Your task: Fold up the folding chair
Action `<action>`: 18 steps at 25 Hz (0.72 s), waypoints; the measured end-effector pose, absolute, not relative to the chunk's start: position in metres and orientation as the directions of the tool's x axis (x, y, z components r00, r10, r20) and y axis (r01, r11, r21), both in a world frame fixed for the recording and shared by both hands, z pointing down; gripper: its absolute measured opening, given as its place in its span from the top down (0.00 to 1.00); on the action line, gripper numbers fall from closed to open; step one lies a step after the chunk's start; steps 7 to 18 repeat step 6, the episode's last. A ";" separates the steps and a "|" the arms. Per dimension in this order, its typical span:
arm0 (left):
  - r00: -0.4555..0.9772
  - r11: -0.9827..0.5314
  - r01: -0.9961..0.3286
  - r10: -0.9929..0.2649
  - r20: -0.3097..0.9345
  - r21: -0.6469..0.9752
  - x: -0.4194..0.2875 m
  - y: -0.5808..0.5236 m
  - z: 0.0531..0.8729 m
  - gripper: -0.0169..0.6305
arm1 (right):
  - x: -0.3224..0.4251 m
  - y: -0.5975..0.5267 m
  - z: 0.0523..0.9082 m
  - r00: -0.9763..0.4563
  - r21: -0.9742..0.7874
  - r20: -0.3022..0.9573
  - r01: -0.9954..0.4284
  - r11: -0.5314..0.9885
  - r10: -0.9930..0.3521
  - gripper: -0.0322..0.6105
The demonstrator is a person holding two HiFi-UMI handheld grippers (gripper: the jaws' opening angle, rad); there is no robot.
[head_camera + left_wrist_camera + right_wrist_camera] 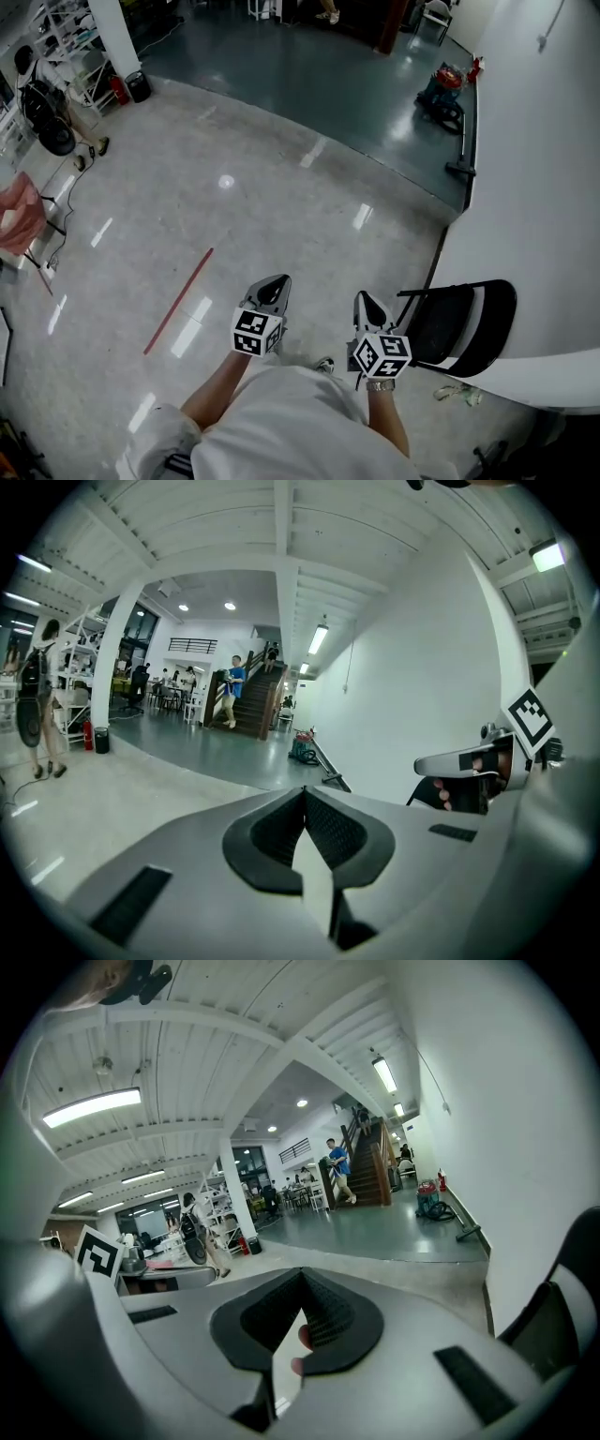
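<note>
The black folding chair (462,328) stands against the white wall at the right of the head view, close beside my right gripper (367,305). That gripper is shut and empty and does not touch the chair. My left gripper (274,292) hangs further left over the bare floor, also shut with nothing in it. In the left gripper view the jaws (302,794) meet at their tips, and the right gripper (483,761) shows at the right edge. In the right gripper view the closed jaws (302,1283) point down the hall, with the chair (562,1302) dark at the lower right.
A white wall (544,187) runs along the right. A red strip (178,300) lies on the polished floor. A vacuum cleaner (441,94) sits by the wall further off. Shelves and a fan (47,112) stand at the far left. A person with a backpack (37,705) walks there.
</note>
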State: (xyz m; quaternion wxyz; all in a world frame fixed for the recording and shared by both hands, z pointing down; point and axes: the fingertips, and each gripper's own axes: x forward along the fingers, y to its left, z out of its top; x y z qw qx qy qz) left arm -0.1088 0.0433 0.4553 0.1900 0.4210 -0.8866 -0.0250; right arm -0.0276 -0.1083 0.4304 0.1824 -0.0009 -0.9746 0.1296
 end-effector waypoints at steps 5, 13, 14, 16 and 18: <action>-0.577 0.649 -0.734 -0.751 0.322 0.200 -0.068 -0.004 0.455 0.96 | 0.010 -0.160 0.434 -0.927 -0.253 0.372 -0.047 0.966 0.052 0.94; -0.577 0.651 -0.731 -0.750 0.323 0.205 -0.059 -0.013 0.455 0.96 | 0.017 -0.171 0.435 -0.926 -0.254 0.375 -0.050 0.966 0.051 0.94; -0.577 0.651 -0.731 -0.750 0.323 0.205 -0.059 -0.013 0.455 0.96 | 0.017 -0.171 0.435 -0.926 -0.254 0.375 -0.050 0.966 0.051 0.94; -0.577 0.651 -0.731 -0.750 0.323 0.205 -0.059 -0.013 0.455 0.96 | 0.017 -0.171 0.435 -0.926 -0.254 0.375 -0.050 0.966 0.051 0.94; -0.577 0.651 -0.731 -0.750 0.323 0.205 -0.059 -0.013 0.455 0.96 | 0.017 -0.171 0.435 -0.926 -0.254 0.375 -0.050 0.966 0.051 0.94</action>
